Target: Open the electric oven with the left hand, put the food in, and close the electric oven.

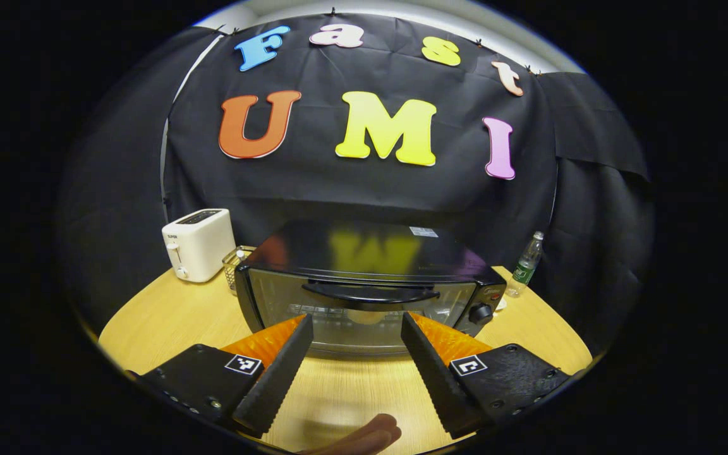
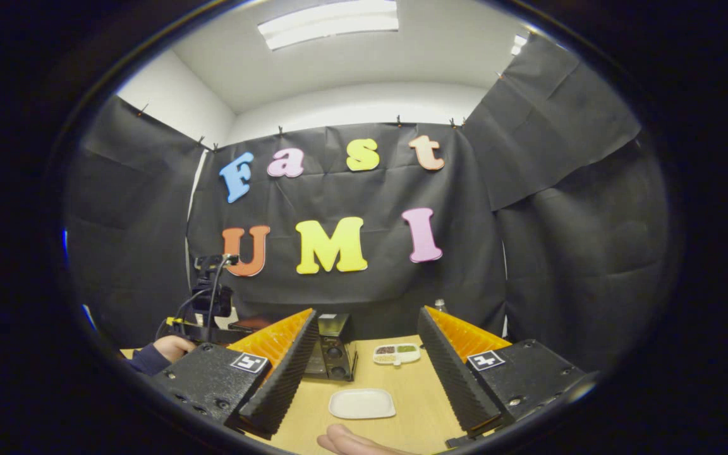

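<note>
left gripper [image 1: 354,344] released, jaws spread; black glass-fronted electric oven's [image 1: 364,284] horizontal curved door handle [image 1: 370,294] lies just far of it, centred.

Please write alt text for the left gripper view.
The open left gripper faces the closed electric oven on a wooden table, its fingers flanking the door handle. A white toaster stands left of the oven, a water bottle right.

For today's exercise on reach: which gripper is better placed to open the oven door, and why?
Left. The left gripper is open, squarely facing the oven handle. The right gripper sits farther off, over a white plate.
</note>
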`<move>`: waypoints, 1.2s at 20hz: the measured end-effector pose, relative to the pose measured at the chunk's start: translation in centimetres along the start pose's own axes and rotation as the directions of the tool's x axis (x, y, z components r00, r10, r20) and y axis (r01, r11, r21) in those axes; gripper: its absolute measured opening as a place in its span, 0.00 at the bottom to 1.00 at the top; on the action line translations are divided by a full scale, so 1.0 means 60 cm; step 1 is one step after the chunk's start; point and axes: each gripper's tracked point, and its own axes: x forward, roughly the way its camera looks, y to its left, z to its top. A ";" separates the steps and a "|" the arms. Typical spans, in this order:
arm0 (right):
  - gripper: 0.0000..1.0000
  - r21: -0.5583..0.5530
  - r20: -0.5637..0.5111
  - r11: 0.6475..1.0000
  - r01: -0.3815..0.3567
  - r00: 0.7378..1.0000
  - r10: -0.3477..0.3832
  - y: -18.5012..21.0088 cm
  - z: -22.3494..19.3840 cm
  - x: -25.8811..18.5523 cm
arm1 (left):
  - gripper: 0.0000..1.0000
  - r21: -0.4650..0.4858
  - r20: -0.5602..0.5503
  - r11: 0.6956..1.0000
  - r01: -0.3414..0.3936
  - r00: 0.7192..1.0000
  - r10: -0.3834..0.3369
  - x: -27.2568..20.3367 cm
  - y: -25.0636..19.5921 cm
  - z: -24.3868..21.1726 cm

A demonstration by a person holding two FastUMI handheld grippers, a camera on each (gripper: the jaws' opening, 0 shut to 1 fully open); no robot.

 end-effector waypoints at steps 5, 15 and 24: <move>0.96 -0.006 -0.011 1.000 0.013 1.000 -0.013 -0.009 -0.003 -0.005 | 0.93 0.007 0.144 1.000 0.012 0.989 -0.013 -0.094 -0.004 0.062; 0.96 -0.003 0.018 0.997 0.072 0.997 -0.072 -0.045 0.047 -0.032 | 0.92 0.030 0.323 0.999 0.023 0.946 -0.032 -0.287 -0.016 0.155; 0.96 -0.067 0.005 0.992 0.109 0.994 -0.109 -0.067 0.060 -0.059 | 0.93 0.072 0.323 0.997 0.042 0.944 -0.064 -0.390 -0.044 0.119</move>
